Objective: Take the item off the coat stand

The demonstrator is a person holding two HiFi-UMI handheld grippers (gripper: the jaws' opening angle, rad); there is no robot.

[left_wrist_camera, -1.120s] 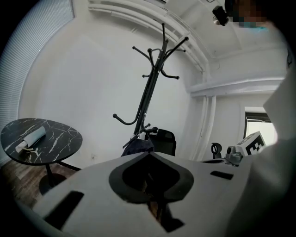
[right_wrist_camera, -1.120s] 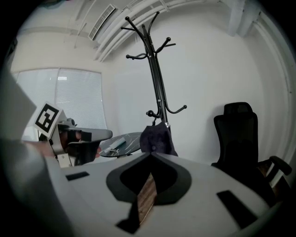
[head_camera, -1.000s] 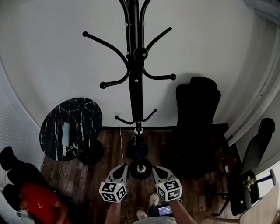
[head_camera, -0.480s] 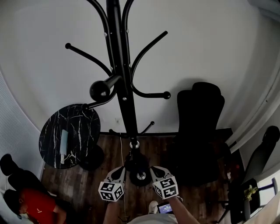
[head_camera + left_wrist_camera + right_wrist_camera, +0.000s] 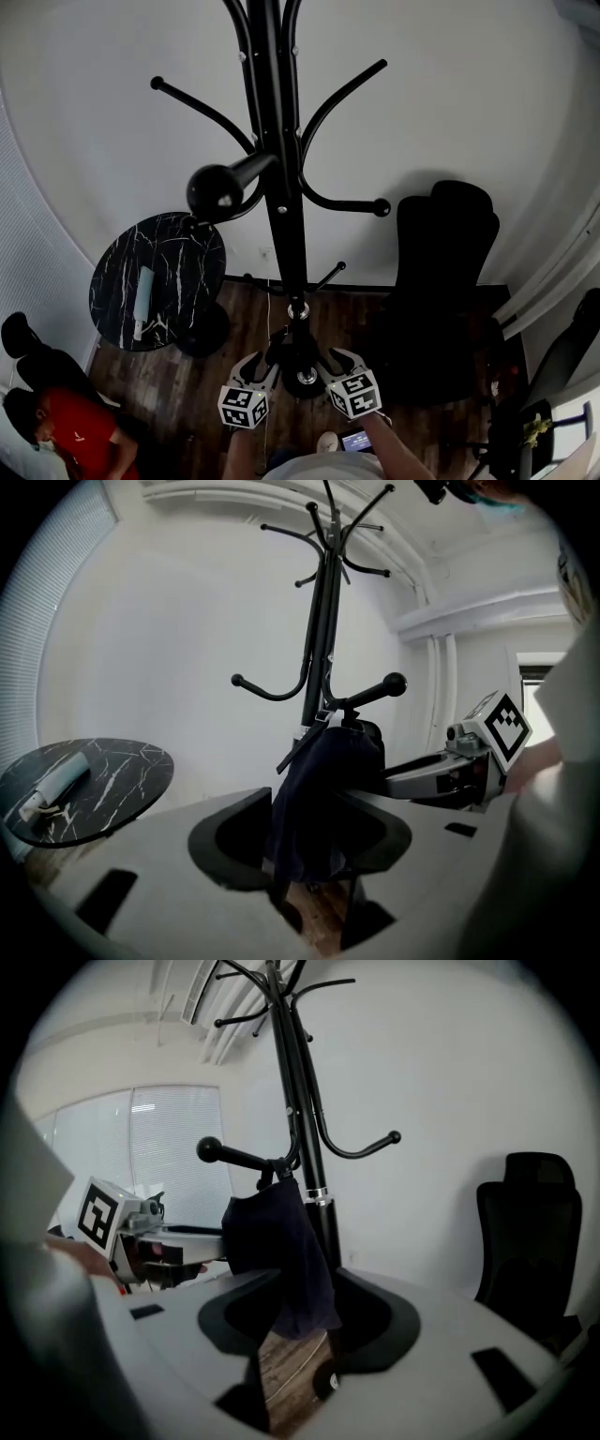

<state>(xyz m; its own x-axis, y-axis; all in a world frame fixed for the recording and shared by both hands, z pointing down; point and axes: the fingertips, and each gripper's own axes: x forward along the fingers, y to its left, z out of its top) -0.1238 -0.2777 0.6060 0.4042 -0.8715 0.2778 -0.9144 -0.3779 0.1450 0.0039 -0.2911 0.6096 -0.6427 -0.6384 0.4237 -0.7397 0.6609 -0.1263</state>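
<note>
**Inspector:** Jaws, both sides?

**Assistant:** Left gripper (image 5: 309, 803): jaws opening and spread wide, with the pads pressing on nothing. Right gripper (image 5: 306, 1283): also opening, a little less wide. A second ago both pairs were pressed together.

**Inspector:** Anything in the gaps?

**Assistant:** A dark cloth bag (image 5: 323, 780) shows in each gap, at 12 o'clock from the jaws. I cannot tell whether it is already between the pads or just beyond them. No pad pinches it.

**Inspector:** Meaning for the task?

**Assistant:** In my judgement a two-sided grip is being readied and removal has not begun. The bag is still on the coat stand (image 5: 281, 187), which also sits nearer in the head view than a second ago.

**Inspector:** Condition of the bag?

**Assistant:** It is limp, near black and creased. Its strap goes up to the knobbed arm (image 5: 248, 1160) close to the pole, and its hem hangs free above the wood floor (image 5: 286, 1372). I expect it to sag when lifted.

**Inspector:** Surroundings?

**Assistant:** A marble table (image 5: 159, 281) stands at 9 o'clock of the pole and a black chair (image 5: 445, 272) at 3 o'clock. Both are well apart from the stand.
</note>
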